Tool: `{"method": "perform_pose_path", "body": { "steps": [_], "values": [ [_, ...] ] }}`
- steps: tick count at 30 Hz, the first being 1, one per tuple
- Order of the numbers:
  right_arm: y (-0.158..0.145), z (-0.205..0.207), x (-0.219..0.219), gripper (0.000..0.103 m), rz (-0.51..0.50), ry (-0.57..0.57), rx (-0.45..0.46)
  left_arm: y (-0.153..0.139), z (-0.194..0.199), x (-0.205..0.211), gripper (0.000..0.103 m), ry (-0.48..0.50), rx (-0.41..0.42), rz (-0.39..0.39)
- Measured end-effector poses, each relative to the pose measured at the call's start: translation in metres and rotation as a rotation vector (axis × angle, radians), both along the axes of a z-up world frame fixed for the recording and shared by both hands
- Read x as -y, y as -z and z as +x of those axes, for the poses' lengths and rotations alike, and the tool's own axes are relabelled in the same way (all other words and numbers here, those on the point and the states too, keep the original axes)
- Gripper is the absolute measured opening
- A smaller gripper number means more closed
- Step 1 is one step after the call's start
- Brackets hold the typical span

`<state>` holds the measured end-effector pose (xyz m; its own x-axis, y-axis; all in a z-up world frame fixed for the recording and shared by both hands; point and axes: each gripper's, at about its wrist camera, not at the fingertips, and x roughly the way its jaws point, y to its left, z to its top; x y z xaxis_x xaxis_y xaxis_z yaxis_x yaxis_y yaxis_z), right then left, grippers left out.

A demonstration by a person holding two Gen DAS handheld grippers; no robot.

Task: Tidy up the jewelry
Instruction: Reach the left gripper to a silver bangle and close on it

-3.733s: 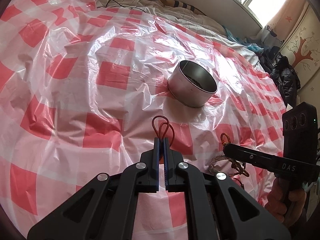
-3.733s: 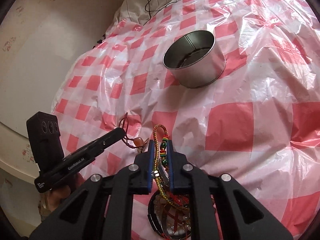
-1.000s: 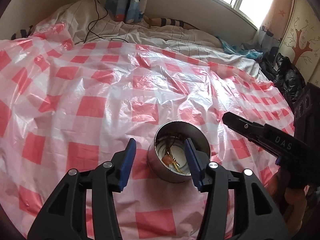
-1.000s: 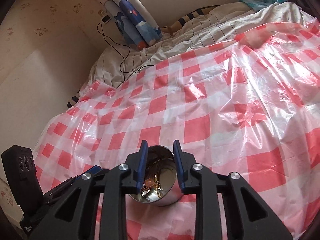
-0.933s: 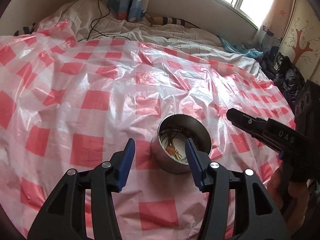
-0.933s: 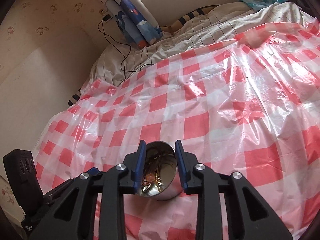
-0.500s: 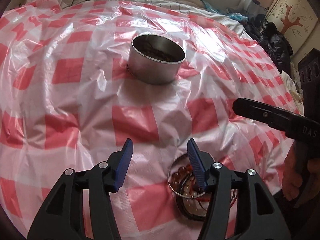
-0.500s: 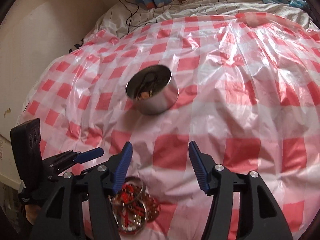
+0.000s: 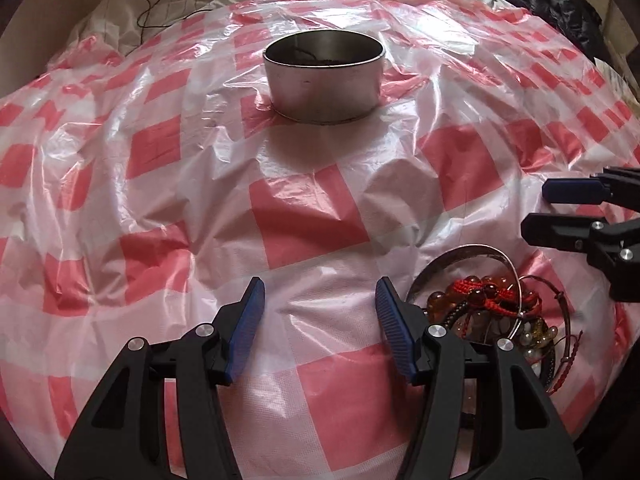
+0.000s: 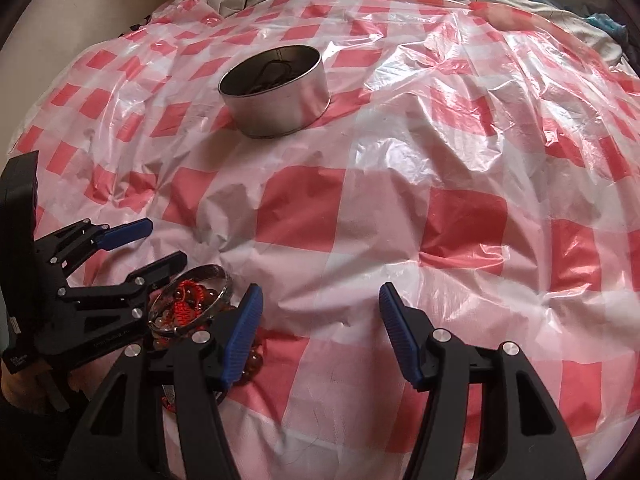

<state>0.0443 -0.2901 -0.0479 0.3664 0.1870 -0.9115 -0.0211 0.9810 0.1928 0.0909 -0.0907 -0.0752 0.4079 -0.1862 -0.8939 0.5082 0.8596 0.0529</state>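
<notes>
Ref. landmark: jewelry pile (image 9: 496, 312).
- Left gripper (image 9: 320, 328) held just left of pile, jaws spread, nothing between.
- Right gripper (image 10: 320, 328) just right of pile; jaws just opened, empty, presumably for next pick.
- Metal tin (image 9: 324, 74) stood well beyond pile, w/ some pieces already inside; rest not yet sorted.

Tin (image 9: 324, 76) contents mostly hidden behind its near wall in left view; right view (image 10: 276, 92) shows only dark cord loops inside, rest too dim to tell. Jewelry heap (image 9: 496, 316) partly covered by left tongs' (image 9: 320, 320) arm at 4 o'clock, and by right tongs' (image 10: 320, 320) finger (image 10: 240, 332) at 8 o'clock in right view. Right tongs (image 9: 548, 212) cut off by frame edge at 3 o'clock. Hand (image 10: 24, 388) holding left tongs (image 10: 162, 244) mostly out of frame.
</notes>
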Motion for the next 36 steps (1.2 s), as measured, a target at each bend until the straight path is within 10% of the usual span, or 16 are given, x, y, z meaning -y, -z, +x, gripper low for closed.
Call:
{"method": "perform_pose_path", "body": {
  "steps": [23, 28, 34, 36],
  "values": [
    [-0.002, 0.0, -0.008, 0.068, -0.016, -0.046, -0.004, -0.012, 0.006, -0.008, 0.051, 0.045, -0.137, -0.209],
    [-0.002, 0.0, -0.006, 0.068, -0.016, -0.041, -0.002, -0.005, 0.0, 0.006, 0.052, 0.07, -0.081, -0.088],
    [-0.004, -0.001, -0.005, 0.07, -0.009, -0.045, 0.005, -0.01, 0.005, 0.006, 0.053, -0.031, 0.178, 0.198],
    [-0.005, -0.002, -0.006, 0.07, 0.012, -0.064, 0.005, -0.012, 0.013, -0.005, 0.053, -0.065, 0.147, 0.164]
  ]
}}
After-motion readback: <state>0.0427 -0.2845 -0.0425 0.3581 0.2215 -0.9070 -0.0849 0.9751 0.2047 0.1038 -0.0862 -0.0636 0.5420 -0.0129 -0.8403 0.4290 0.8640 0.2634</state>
